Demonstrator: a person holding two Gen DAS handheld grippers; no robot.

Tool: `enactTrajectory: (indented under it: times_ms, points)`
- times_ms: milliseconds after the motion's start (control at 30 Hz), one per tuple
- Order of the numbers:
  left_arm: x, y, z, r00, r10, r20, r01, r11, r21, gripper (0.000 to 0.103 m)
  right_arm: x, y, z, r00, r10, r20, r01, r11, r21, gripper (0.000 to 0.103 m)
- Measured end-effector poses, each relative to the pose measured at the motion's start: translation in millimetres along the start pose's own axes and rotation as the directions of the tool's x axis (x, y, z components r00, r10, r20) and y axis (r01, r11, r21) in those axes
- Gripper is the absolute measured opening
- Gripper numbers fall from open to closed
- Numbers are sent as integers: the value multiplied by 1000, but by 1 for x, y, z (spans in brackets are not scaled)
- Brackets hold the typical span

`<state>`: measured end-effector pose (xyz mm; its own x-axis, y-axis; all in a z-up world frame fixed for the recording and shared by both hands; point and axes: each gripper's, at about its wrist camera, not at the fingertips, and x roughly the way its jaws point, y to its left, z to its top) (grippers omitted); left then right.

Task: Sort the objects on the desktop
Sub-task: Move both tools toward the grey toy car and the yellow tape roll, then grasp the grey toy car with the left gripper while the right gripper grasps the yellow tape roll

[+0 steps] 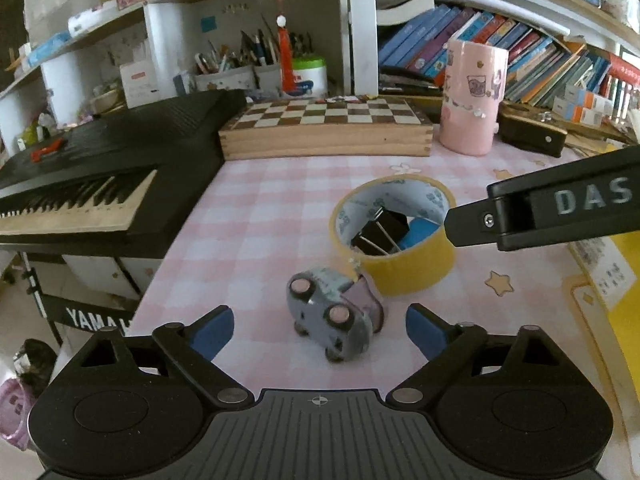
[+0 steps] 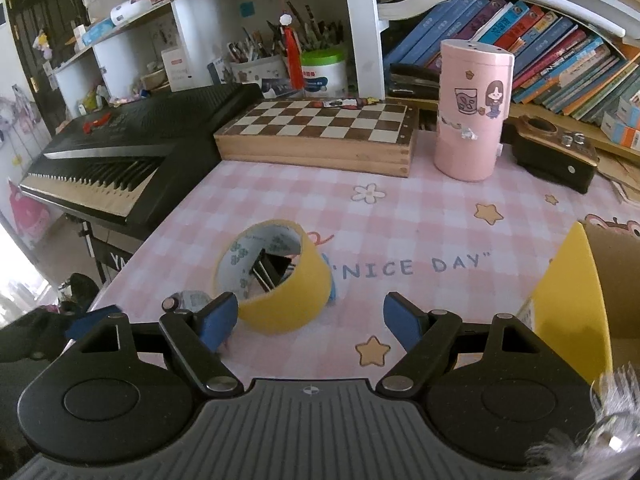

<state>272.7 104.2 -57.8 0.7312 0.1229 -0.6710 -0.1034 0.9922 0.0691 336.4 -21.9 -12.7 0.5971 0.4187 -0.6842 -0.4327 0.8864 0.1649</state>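
Left gripper (image 1: 319, 330) is seen spread wide in the left wrist view, tilted down at the pink checked desk mat (image 1: 256, 216), with nothing pinched. A small grey-blue toy car (image 1: 332, 312) lies between the blue pads (image 1: 214, 330), but it's touched by neither one, so it's not gripped. Just past the car a yellow tape roll (image 1: 394, 236) is stood on its side, touching or very nearly touching the car, and a black binder clip (image 1: 380, 230) is tucked inside the roll with something blue next to it. One black finger of the right gripper (image 1: 552, 214) is seen poking in from the right edge, its tip right at the roll's rim. Further back a wooden chessboard box (image 1: 326, 132), a pink canister (image 1: 472, 98) and a black keyboard (image 1: 100, 168) are lined up. Over in the right wrist view, the right gripper (image 2: 310, 320) is also angled down with the jaws apart and nothing clamped. The tape roll (image 2: 280, 280) sits just beyond the left pad (image 2: 218, 320), slightly left of centre, clip (image 2: 272, 272) still visible inside. The toy car (image 2: 188, 300) is mostly hidden behind that left finger. A yellow cardboard box (image 2: 576, 300) is parked at the right edge, well apart from the roll.
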Motion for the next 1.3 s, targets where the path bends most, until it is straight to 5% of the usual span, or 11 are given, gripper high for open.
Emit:
enactTrajectory:
  times_ms: [233, 367, 633, 1033, 1300]
  points:
    - [30, -7, 2, 1000, 4, -21, -3, 999, 36, 84, 21, 2, 11, 1000, 20, -14, -20, 1000, 1, 79]
    - [36, -8, 2, 1000, 0, -25, 1, 999, 44, 64, 36, 3, 17, 1000, 16, -26, -16, 1000, 5, 72]
    - [30, -6, 1, 999, 21, -47, -19, 999, 39, 63, 52, -4, 21, 998, 0, -56, 0, 1000, 11, 28]
    - [3, 14, 6, 1000, 10, -9, -11, 999, -51, 63, 56, -15, 22, 999, -18, -50, 21, 998, 55, 10]
    - [-19, 18, 15, 999, -8, 40, 11, 997, -78, 63, 27, -26, 24, 1000, 0, 5, -1, 992, 128, 9]
